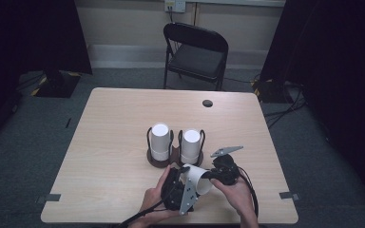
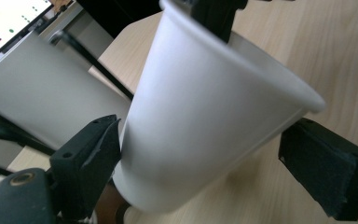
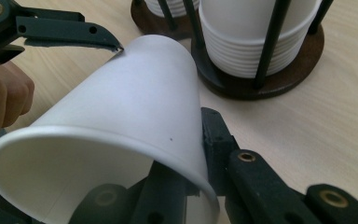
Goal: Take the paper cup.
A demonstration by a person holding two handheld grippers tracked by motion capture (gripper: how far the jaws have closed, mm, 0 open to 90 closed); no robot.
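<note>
- White paper cup [image 1: 198, 178] lies tilted on its side above the near edge of the pale wooden table [image 1: 114, 123], held between our two hand-held grippers, a little right of the table's middle.
- We clamp the cup's rim with our right gripper [image 3: 186, 186]: in the right gripper view one black jaw sits inside the mouth and the other presses on the outside of the wall, so the jaws stand narrow, pinched on the paper.
- Our left gripper [image 2: 200, 158] stands wide around the cup's narrow bottom end; in the left gripper view the right-hand pad is clear of the wall, and the left-hand pad is right at it, though we cannot tell whether it touches.
- In the high view our left hand [image 1: 153, 199] and right hand [image 1: 237, 192] come in over the near edge, with the cup between them.
- Two dark round wooden holders with black wire uprights stand just beyond the cup, near the table's middle; the left holder [image 1: 158, 159] and the right holder [image 1: 190, 160] each carry a stack of white paper cups [image 1: 160, 137] turned bottom up.
- A black folding chair [image 1: 195, 54] stands on the floor past the far edge.
</note>
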